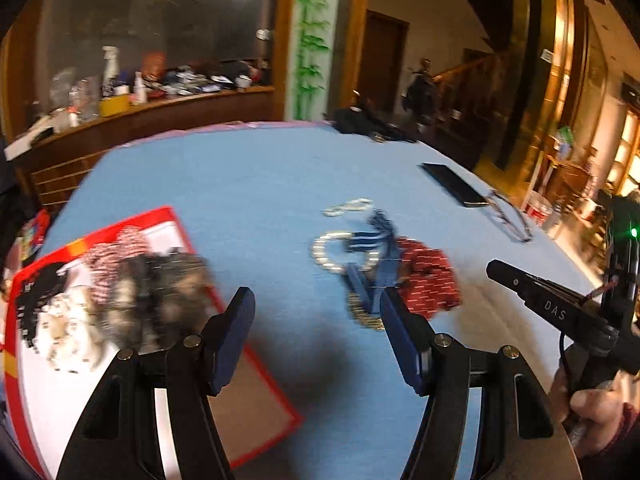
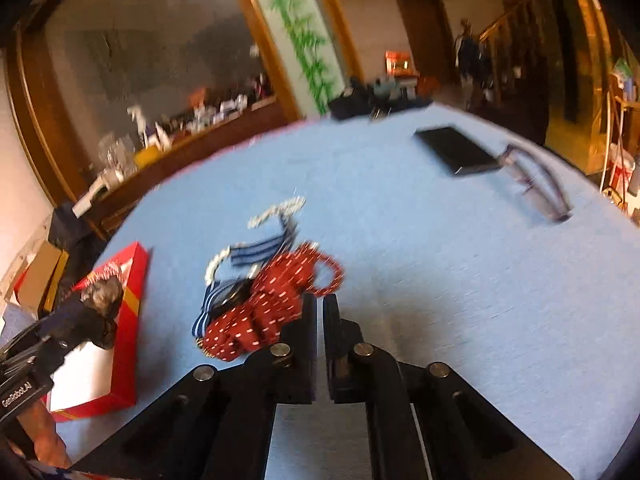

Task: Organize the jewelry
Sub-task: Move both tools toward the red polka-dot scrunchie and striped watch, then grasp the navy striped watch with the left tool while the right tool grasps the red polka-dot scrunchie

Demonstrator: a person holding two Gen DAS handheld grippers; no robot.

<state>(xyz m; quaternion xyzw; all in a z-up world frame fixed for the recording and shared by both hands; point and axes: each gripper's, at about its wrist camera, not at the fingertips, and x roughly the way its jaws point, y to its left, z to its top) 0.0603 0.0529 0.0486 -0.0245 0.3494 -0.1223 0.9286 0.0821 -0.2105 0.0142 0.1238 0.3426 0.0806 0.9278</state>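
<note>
A red-rimmed tray (image 1: 256,364) on the blue table holds several hair ties, among them a fuzzy brown scrunchie (image 1: 160,292) and a red-white one (image 1: 120,256). My left gripper (image 1: 316,312) is open and empty above the tray's right edge. On the cloth lie a red dotted scrunchie (image 1: 430,284), a blue striped ribbon (image 1: 376,256), a pearl bracelet (image 1: 326,252) and a silver chain (image 1: 348,206). My right gripper (image 2: 319,312) is shut and empty, just right of the red scrunchie (image 2: 264,308). The tray (image 2: 128,320) also shows in the right wrist view.
A black phone (image 1: 454,184) and glasses (image 1: 512,216) lie at the far right of the blue table (image 1: 260,184). A dark bag (image 1: 360,120) sits at the far edge. A cluttered wooden counter (image 1: 140,108) stands behind.
</note>
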